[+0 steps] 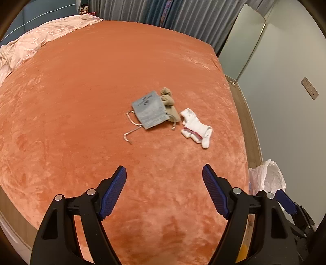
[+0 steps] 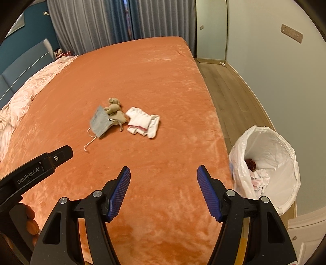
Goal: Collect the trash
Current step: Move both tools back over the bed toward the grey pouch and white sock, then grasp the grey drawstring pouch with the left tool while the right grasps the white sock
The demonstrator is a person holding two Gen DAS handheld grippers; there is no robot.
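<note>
On the orange bed cover [image 1: 101, 81] [image 2: 154, 71] lie a grey drawstring pouch [image 1: 148, 111] [image 2: 99, 121], a beige knotted cloth [image 1: 168, 102] [image 2: 115, 111] partly under it, and a white sock bundle [image 1: 196, 127] [image 2: 143, 123]. My left gripper [image 1: 164, 179] is open and empty, well short of them. My right gripper [image 2: 164, 179] is open and empty over the bed's near edge. A white-lined trash bin [image 2: 271, 163] [image 1: 264, 177] stands on the floor right of the bed, holding crumpled paper and a dark red item.
A pink quilt [image 1: 30, 42] [image 2: 30, 89] is bunched at the bed's left. Grey curtains [image 1: 163, 14] [image 2: 101, 22] hang behind. A standing mirror [image 1: 242, 42] [image 2: 212, 30] leans on the right wall. Wooden floor [image 2: 230, 97] runs alongside the bed. The left gripper's body [image 2: 36, 165] shows at the right view's left.
</note>
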